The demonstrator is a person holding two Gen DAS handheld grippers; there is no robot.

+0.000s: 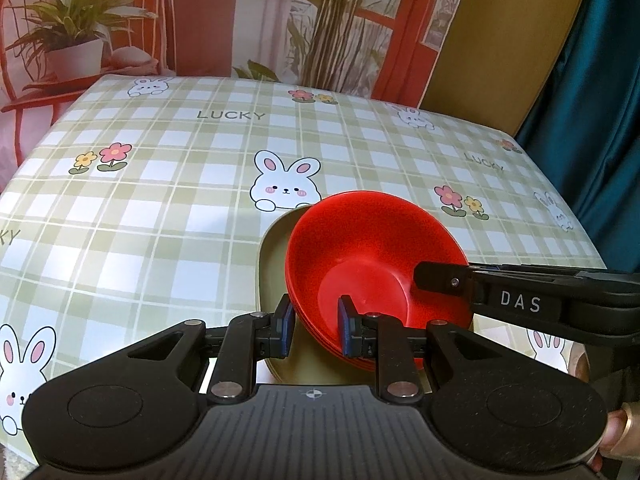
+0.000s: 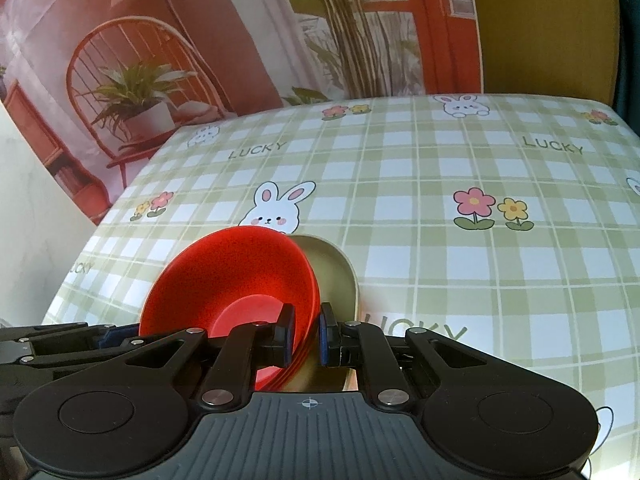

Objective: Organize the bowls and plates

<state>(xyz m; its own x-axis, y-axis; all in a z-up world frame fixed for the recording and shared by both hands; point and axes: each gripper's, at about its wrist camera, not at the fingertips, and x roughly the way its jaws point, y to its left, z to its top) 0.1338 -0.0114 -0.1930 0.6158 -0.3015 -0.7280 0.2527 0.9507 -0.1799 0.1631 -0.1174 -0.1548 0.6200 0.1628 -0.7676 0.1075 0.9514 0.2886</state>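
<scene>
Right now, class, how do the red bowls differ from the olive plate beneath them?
The red bowls are bright red, deep and nested in a stack; the olive plate is dull green and shallow. Both grippers clamp the bowls' rims; the plate goes ungripped. Both are round, plain dishes.

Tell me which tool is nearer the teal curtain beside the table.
Right. The right tool clamps the rim of the stacked red plastic bowls on the side facing the teal curtain; the left tool clamps the opposite rim, farther away.
</scene>
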